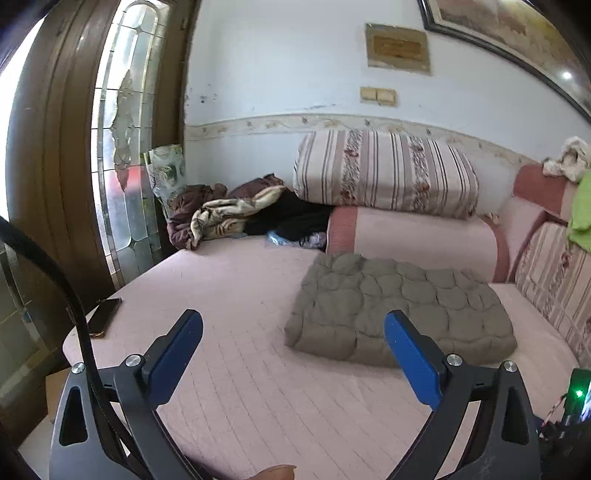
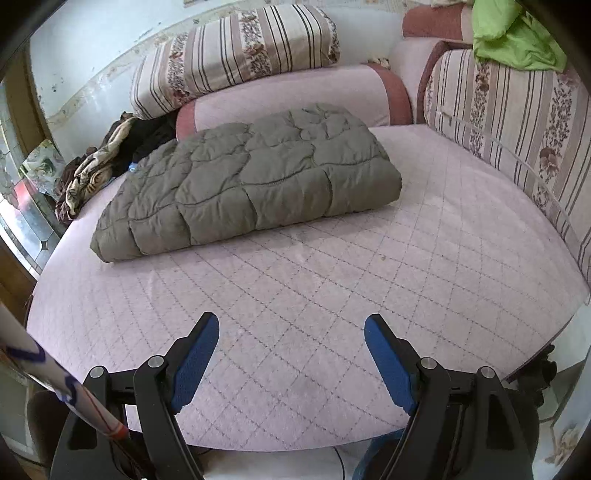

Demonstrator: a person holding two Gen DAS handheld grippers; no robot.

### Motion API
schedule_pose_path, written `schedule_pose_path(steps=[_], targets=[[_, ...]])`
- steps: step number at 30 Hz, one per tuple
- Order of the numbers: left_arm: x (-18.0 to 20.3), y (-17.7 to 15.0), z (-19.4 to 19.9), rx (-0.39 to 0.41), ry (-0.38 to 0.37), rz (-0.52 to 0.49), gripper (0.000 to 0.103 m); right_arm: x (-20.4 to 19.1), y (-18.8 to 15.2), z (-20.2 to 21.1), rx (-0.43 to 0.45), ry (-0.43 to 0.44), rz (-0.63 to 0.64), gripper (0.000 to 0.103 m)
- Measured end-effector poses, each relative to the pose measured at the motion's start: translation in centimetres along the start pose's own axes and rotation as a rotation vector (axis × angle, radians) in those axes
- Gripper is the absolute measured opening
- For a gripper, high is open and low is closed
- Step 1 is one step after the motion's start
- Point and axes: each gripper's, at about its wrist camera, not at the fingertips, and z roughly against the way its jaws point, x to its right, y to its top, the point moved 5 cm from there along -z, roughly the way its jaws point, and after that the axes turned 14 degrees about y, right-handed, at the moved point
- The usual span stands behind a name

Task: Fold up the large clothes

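Note:
An olive-grey quilted jacket [image 1: 399, 306] [image 2: 251, 173] lies folded into a thick rectangle on the pink quilted mattress [image 1: 240, 295] [image 2: 295, 295], toward its far side. My left gripper [image 1: 293, 325] stands open above the mattress, short of the jacket's near edge, with nothing between its blue pads. My right gripper [image 2: 291, 325] is open too, over the near part of the mattress, well back from the jacket and holding nothing.
A striped bolster [image 1: 384, 170] rests on a pink cushion [image 1: 413, 236] behind the jacket. Crumpled clothes [image 1: 221, 214] are piled at the back left. A dark phone [image 1: 105, 315] lies near the mattress's left edge. A striped backrest [image 2: 517, 122] with a green cloth [image 2: 513, 33] borders the right.

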Motion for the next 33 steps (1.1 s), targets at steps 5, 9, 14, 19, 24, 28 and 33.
schedule_pose_path(steps=[5, 9, 14, 19, 24, 28, 33], targets=[[2.3, -2.2, 0.2, -0.075, -0.039, -0.066, 0.099, -0.4, -0.2, 1.0, 0.012, -0.039, 0.043, 0.085], [3.9, -4.4, -0.1, -0.163, -0.093, -0.09, 0.098, 0.1, -0.7, 0.9, -0.007, -0.052, 0.039, 0.085], [4.9, -6.1, -0.8, -0.225, -0.1, -0.125, 0.098, 0.9, -1.3, 0.5, -0.03, -0.062, 0.01, 0.085], [5.4, -8.3, -2.1, -0.326, -0.11, -0.13, 0.098, 0.9, -2.1, 0.0, -0.058, -0.064, -0.002, 0.085], [5.8, -10.5, -2.8, -0.395, -0.101, -0.152, 0.098, 0.0, -3.3, -1.2, -0.109, -0.062, 0.019, 0.085], [6.0, -11.6, -3.1, -0.417, -0.097, -0.18, 0.098, -0.5, -3.5, -1.4, -0.113, -0.066, 0.029, 0.085], [6.3, -12.4, -2.9, -0.431, -0.101, -0.2, 0.098, -0.9, -3.5, -1.3, -0.106, -0.085, 0.05, 0.085]])
